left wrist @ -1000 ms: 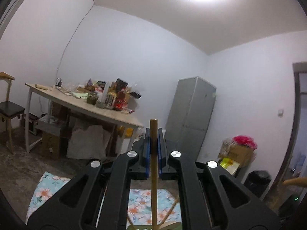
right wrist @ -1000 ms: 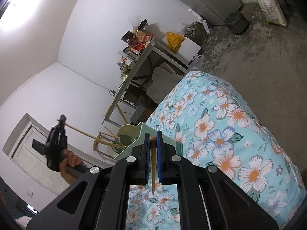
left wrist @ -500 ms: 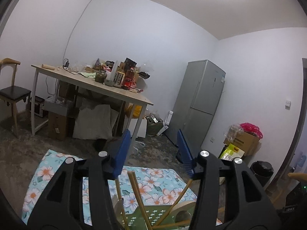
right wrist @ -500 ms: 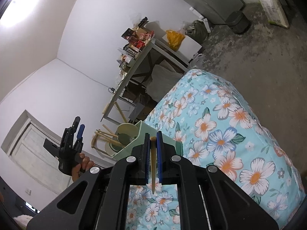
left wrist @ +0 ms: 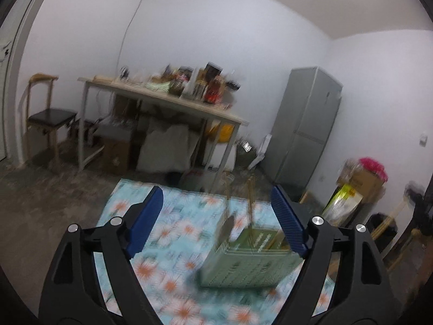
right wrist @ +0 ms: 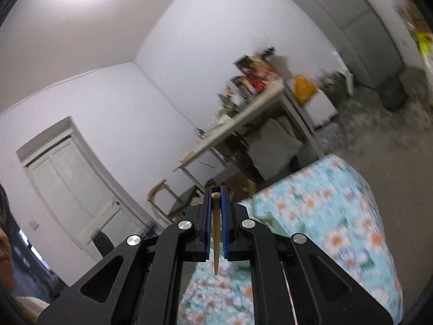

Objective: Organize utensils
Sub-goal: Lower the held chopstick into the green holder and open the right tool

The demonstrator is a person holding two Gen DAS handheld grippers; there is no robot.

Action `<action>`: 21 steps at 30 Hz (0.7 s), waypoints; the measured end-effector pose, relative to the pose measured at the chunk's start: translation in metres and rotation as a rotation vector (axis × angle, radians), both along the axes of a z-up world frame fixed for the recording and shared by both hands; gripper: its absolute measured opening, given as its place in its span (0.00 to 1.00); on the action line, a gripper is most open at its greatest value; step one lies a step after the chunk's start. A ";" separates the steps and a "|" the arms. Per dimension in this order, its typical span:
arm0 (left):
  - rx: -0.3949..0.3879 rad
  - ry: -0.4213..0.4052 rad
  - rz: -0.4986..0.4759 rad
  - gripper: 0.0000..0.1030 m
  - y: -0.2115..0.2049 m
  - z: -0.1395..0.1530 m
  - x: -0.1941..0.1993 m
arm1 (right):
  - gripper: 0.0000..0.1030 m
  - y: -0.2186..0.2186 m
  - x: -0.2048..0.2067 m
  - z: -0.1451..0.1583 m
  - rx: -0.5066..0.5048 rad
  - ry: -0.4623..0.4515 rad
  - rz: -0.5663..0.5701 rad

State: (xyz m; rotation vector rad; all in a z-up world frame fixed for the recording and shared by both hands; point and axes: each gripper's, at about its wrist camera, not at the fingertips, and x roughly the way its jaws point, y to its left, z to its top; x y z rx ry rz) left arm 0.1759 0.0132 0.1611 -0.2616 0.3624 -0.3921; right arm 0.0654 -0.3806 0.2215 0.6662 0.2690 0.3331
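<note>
The utensils are split between two places: several wooden sticks and a spoon-like piece stand in a pale green holder on the flowered cloth, and one more wooden utensil is gripped in the right-hand tool. On the left, the left gripper hangs above the cloth with its blue-padded jaws wide apart and nothing between them; the holder sits just ahead, toward its right finger. The view is smeared by motion, so the exact contents of the holder cannot be counted.

Further right, the right gripper has its jaws pressed together on the wooden utensil, whose tapered end points back toward the camera and whose blunt top shows between the pad tips. Only a green corner of the holder peeks out beside this gripper's right finger.

The likely step is dropping this piece into the holder. To do it well, the person should bring the utensil upright over an open gap, clear of the sticks already leaning there, lower it until its end is inside the rim, and only then loosen the grip. The free left tool could steady the light holder against tipping.
</note>
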 end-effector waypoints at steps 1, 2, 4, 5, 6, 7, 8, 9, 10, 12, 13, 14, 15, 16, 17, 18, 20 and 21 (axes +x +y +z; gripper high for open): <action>0.013 0.033 -0.001 0.77 0.007 -0.010 -0.005 | 0.07 0.004 0.005 0.011 -0.026 -0.016 0.003; 0.027 0.060 0.002 0.77 0.013 -0.018 -0.008 | 0.07 0.007 0.009 0.018 -0.047 -0.024 0.000; 0.045 0.101 0.006 0.77 0.022 -0.034 -0.016 | 0.07 0.018 0.024 0.036 -0.104 -0.047 -0.001; 0.055 0.127 0.007 0.77 0.027 -0.043 -0.021 | 0.07 0.023 0.032 0.044 -0.133 -0.050 -0.007; 0.061 0.146 0.007 0.77 0.031 -0.051 -0.026 | 0.07 0.027 0.038 0.048 -0.153 -0.050 -0.010; 0.069 0.160 0.007 0.77 0.035 -0.057 -0.031 | 0.07 0.032 0.045 0.053 -0.184 -0.050 -0.018; 0.076 0.166 0.008 0.77 0.037 -0.062 -0.035 | 0.07 0.036 0.052 0.057 -0.213 -0.048 -0.027; 0.082 0.172 0.009 0.77 0.041 -0.066 -0.040 | 0.07 0.044 0.061 0.061 -0.252 -0.046 -0.035; 0.085 0.175 0.009 0.77 0.043 -0.068 -0.044 | 0.07 0.049 0.068 0.063 -0.278 -0.042 -0.038; 0.086 0.182 0.008 0.78 0.047 -0.072 -0.047 | 0.07 0.060 0.086 0.064 -0.326 -0.026 -0.040; 0.083 0.187 0.007 0.78 0.050 -0.074 -0.047 | 0.07 0.067 0.094 0.063 -0.366 -0.015 -0.053; 0.080 0.193 0.002 0.78 0.052 -0.075 -0.049 | 0.07 0.074 0.103 0.061 -0.406 -0.002 -0.063; 0.079 0.196 -0.001 0.78 0.053 -0.076 -0.051 | 0.07 0.080 0.110 0.059 -0.433 0.009 -0.062; 0.079 0.195 -0.003 0.78 0.055 -0.076 -0.051 | 0.07 0.086 0.116 0.057 -0.458 0.020 -0.060; 0.080 0.194 -0.004 0.78 0.053 -0.075 -0.052 | 0.07 0.092 0.121 0.054 -0.484 0.029 -0.063; 0.080 0.192 -0.005 0.78 0.055 -0.076 -0.053 | 0.07 0.102 0.126 0.050 -0.529 0.039 -0.072; 0.077 0.191 -0.003 0.79 0.057 -0.075 -0.053 | 0.07 0.121 0.132 0.043 -0.606 0.043 -0.070; 0.075 0.192 -0.004 0.79 0.058 -0.076 -0.053 | 0.07 0.129 0.133 0.041 -0.641 0.044 -0.074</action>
